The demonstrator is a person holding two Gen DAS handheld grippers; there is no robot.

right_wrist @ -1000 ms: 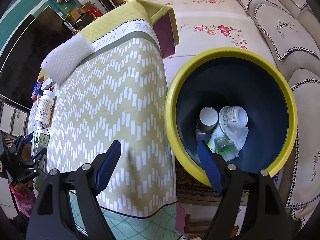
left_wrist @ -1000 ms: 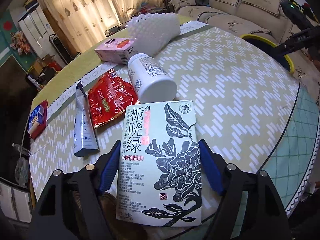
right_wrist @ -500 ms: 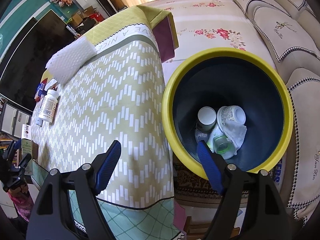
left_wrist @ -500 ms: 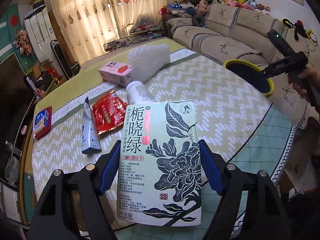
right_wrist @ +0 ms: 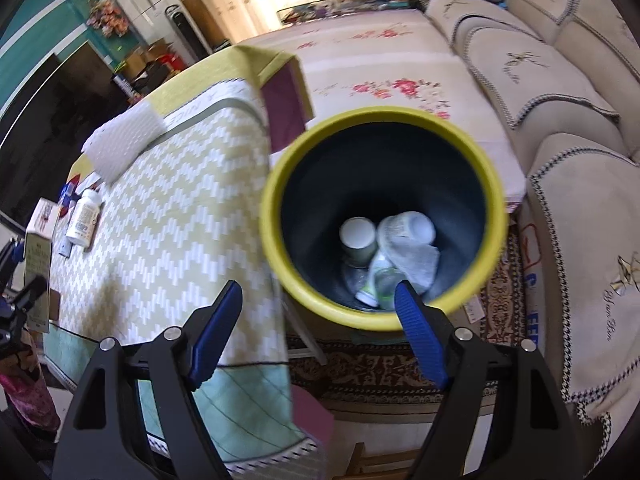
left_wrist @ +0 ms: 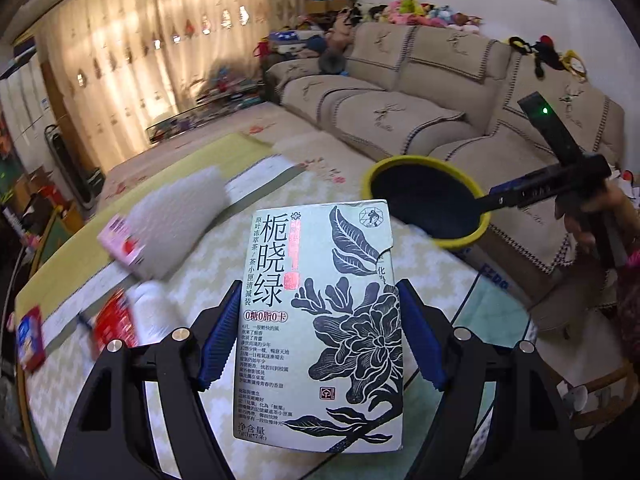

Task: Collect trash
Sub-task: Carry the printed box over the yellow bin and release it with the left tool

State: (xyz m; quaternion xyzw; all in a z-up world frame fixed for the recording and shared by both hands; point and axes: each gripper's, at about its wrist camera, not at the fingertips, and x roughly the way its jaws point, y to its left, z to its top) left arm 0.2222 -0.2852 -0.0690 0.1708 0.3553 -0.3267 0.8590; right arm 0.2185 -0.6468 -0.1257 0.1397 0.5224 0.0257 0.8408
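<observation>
Trash already sits in the yellow-rimmed bin point(right_wrist: 384, 216): at its dark bottom lie a white-topped cup point(right_wrist: 357, 236), a clear plastic bottle point(right_wrist: 406, 230), a crumpled white tissue point(right_wrist: 416, 260) and what seems to be a small green-tinted container, blurred in this view. The bin stands on the floor just beside the table's edge, between the table and a beige sofa point(right_wrist: 560, 92).

On the table point(right_wrist: 168, 232), under a green-and-white zigzag cloth, more litter lies: a white pill bottle point(right_wrist: 84, 218) on its side, a sheet of white foam wrap point(right_wrist: 124, 140), a pink carton point(left_wrist: 122, 246), a red snack packet point(left_wrist: 114, 322) and a red-and-blue pack point(left_wrist: 30, 338) near the far edge. A flowered rug covers the floor beyond, and curtains glow along the far wall.

The left gripper point(left_wrist: 320, 336) clamps a pale green tea box point(left_wrist: 320, 312) printed with a dark flower, its blue pads pressed to the box's two long sides, the box raised above the table. The right gripper point(right_wrist: 320, 328) stands spread wide with nothing between its pads, hanging above the bin's near rim and the table's corner. A hand point(left_wrist: 592, 220) grips its handle.
</observation>
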